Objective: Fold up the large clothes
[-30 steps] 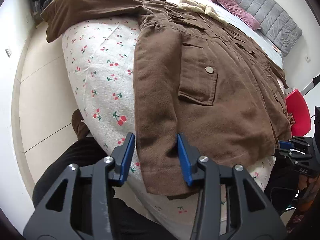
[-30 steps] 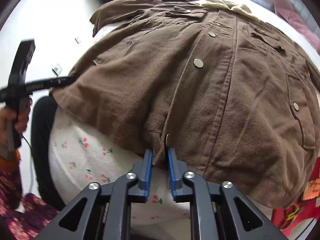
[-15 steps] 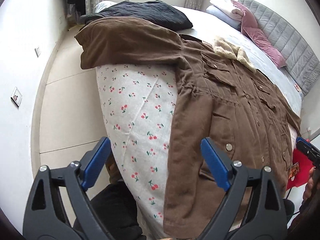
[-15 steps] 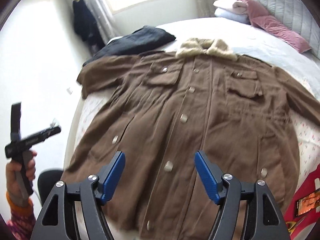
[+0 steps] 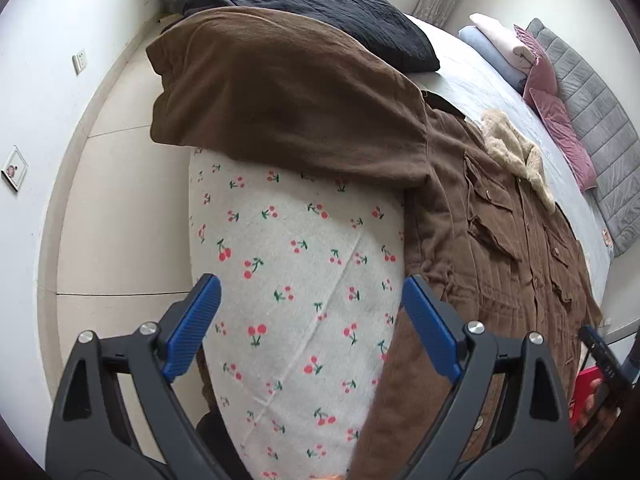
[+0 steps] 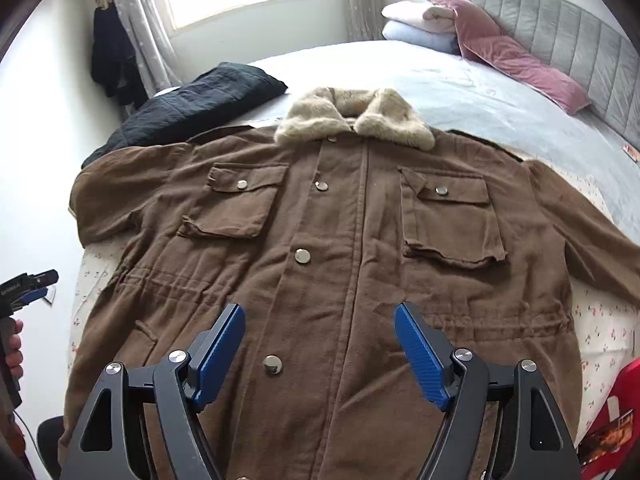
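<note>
Bed [image 6: 460, 92] under flat brown coat [image 6: 340, 260]; left hand-held gripper [image 5: 310, 326] and right hand-held gripper [image 6: 318, 354] wide apart, empty.

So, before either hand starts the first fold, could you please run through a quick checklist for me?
1. Brown fur-collared coat lying flat, front up: ok.
2. Left tongs open, having just widened, nothing between: ok.
3. Right tongs open, having just widened, nothing between: ok.
4. Left sleeve fully on the cherry-print bedsheet: not ok, its cuff overhangs the edge.
5. Black folded garment clear of the coat: cannot tell.
</note>
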{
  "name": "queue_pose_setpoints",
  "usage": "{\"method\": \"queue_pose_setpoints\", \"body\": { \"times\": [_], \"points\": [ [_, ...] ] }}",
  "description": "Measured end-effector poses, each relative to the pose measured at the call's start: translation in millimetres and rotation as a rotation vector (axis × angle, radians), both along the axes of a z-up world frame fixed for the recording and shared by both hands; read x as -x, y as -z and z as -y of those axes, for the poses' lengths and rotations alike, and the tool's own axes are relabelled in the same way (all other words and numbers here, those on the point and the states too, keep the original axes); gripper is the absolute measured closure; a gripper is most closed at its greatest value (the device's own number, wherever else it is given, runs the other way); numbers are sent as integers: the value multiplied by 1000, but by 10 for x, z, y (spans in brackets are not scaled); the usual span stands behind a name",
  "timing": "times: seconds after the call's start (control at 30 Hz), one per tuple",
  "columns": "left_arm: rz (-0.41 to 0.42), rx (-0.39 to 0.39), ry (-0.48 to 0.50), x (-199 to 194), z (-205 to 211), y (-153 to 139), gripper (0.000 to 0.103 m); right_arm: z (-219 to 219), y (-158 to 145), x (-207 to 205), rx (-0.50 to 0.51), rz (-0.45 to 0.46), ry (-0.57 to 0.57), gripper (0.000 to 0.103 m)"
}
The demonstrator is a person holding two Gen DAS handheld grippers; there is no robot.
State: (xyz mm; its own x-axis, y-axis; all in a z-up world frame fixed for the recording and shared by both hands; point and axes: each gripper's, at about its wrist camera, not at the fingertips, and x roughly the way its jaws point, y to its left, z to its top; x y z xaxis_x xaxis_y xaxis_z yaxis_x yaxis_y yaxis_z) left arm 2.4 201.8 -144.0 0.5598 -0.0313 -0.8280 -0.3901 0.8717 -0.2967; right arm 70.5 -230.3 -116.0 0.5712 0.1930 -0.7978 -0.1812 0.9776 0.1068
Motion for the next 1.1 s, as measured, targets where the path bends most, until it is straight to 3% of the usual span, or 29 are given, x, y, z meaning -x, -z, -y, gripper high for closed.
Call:
{"method": "queue_pose_setpoints", "body": {
  "times": [0.1,0.3,0.57,0.77,0.87,1.0,1.03,1.1],
  "points": [
    [40,90,0,-135,-232,41,11,69,80,-94,-74,-34,14,25],
    [188,237,-80,-279,-738,149,11,44,67,-151,-51,-4,15,25],
    [293,538,-335,-300,-1368,874,11,-63,212,-269,-30,-38,13,25],
    [441,713,-462,-292,-1620,1283,17,-160,301,-304,-3,-58,-5,25],
    [503,769,-506,-345,-1713,1350,33,-196,337,-312,10,-65,-12,25],
    [500,827,-580,-372,-1783,1384,95,-209,368,-323,15,-72,-9,25],
    [511,795,-599,-321,-1765,1306,96,-200,363,-322,11,-70,-5,25],
    [542,661,-591,-226,-1744,1012,97,-179,341,-318,3,-62,2,25]
  ]
}}
